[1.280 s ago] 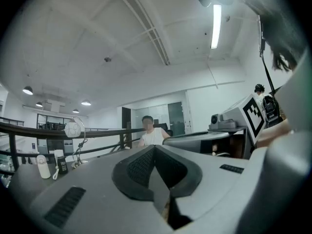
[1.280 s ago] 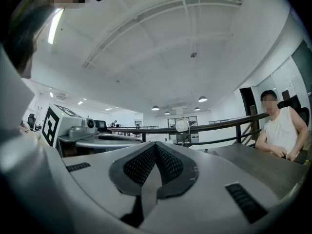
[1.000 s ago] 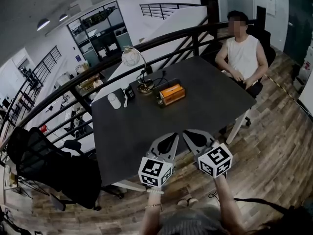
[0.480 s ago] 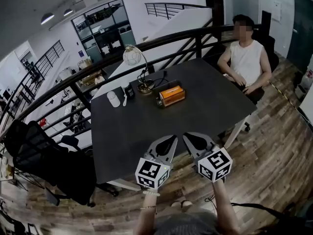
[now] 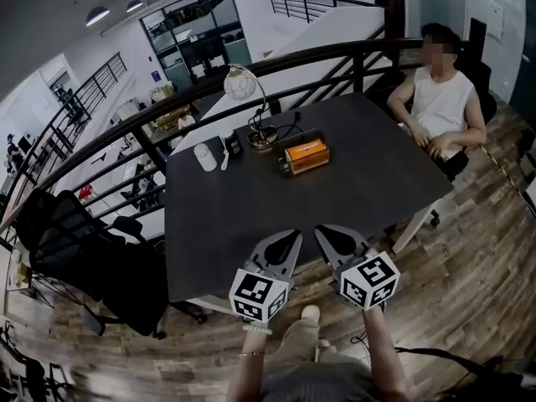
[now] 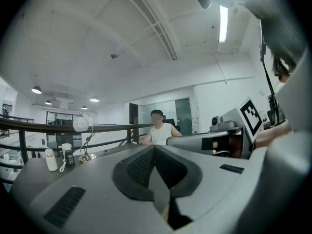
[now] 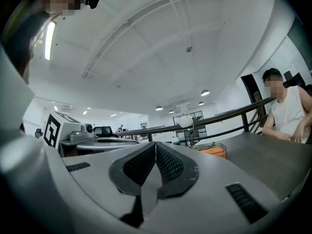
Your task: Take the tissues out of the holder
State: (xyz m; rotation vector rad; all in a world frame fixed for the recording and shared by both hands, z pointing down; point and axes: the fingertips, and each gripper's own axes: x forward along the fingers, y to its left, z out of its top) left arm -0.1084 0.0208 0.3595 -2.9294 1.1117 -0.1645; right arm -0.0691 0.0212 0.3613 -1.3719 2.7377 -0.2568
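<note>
Hovering over the near edge of the table (image 5: 251,216) with the left gripper (image 5: 289,239) and the right gripper (image 5: 328,234) side by side, close together. Clenched tight on both, with nothing caught between the jaws. Nothing of the task started yet, by the look of it.

Spotting the orange holder (image 5: 306,155) well ahead of both grippers, far across the table and roughly straight in front of the right one. Seems to sit in a dark frame. Can't make out the tissues themselves from here: too small.

Expecting soft, light, flimsy sheets, easy to tear or bunch. Probably best to pinch the top sheet where it pokes out and pull straight up. Likely worth pinning the holder down with the other gripper, since it looks light enough to lift along.

Further ahead and left of the holder: a lamp (image 5: 251,99), a small dark bottle (image 5: 234,145) and a white bottle (image 5: 205,157), both capped, contents hidden. Off to the far right, a seated person (image 5: 441,107).
</note>
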